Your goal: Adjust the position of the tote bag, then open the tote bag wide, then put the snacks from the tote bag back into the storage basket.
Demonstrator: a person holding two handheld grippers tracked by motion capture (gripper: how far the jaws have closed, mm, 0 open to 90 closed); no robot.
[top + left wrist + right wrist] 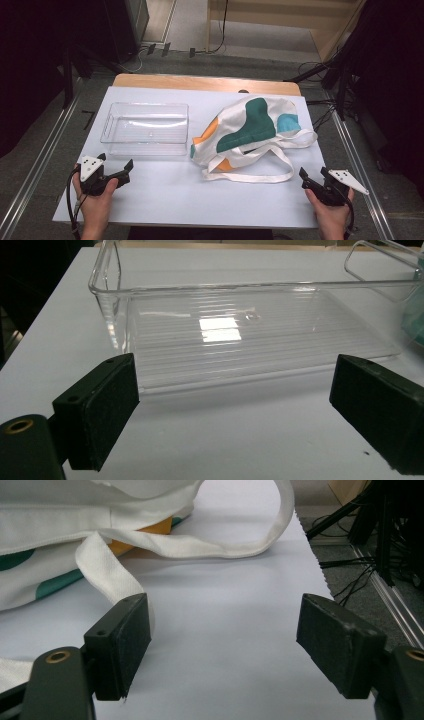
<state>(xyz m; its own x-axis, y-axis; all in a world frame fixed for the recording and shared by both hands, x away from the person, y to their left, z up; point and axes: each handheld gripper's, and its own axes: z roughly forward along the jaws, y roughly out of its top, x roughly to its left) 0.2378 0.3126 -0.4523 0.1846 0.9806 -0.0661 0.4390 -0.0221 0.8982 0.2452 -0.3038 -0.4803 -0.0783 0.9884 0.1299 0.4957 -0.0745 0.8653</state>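
Observation:
A white cloth tote bag (250, 127) with green, orange and blue patches lies crumpled at the table's right middle, its straps (260, 172) trailing toward me. A clear plastic bin (146, 128) stands empty at the left middle. My left gripper (116, 162) rests near the front left corner, open, nothing between its jaws; the left gripper view has the clear plastic bin (240, 335) just ahead of it. My right gripper (314, 174) sits at the front right, open and empty. In the right gripper view a strap (115, 575) of the tote bag (55, 535) lies beside its left jaw.
The white table top (170, 195) ends close to the right gripper, with a metal rail (357, 160) and dark cables (320, 105) beyond that edge. A wooden strip (200, 81) runs along the far side. Bare surface lies between the two grippers.

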